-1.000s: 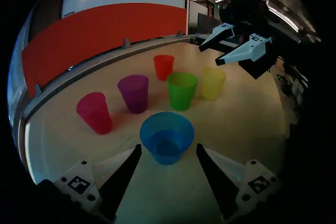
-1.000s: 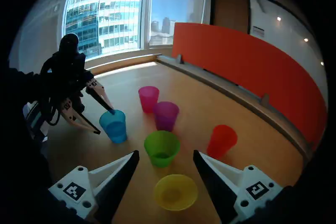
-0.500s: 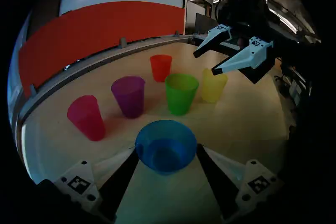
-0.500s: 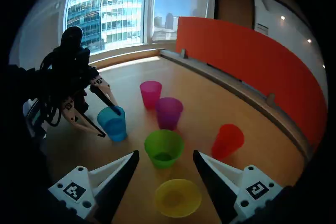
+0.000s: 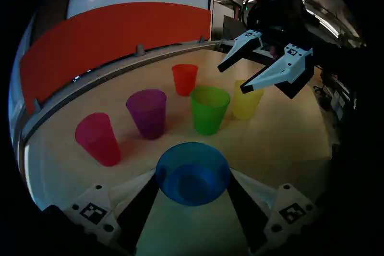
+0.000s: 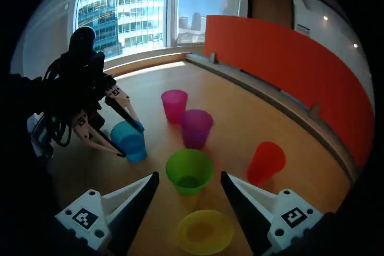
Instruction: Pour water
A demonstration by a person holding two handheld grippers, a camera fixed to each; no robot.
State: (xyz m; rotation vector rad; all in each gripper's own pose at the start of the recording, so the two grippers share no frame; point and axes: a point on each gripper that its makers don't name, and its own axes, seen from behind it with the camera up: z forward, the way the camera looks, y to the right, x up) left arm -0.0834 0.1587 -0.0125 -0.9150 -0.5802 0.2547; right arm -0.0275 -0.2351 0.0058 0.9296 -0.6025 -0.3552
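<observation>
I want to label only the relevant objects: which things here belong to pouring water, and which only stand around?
Likely in the job: blue cup, between the fingers of the left gripper; yellow cup, below the open right gripper.
Standing by: green cup, purple cup, pink cup, red cup.

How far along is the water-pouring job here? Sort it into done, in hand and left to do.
Done: the left tool is around the blue cup, one finger either side. In hand: the grasp; the cup stands on the table, and the right tool hangs open over the yellow cup. Left: lifting, tipping and pouring; no cup is off the table yet.
</observation>
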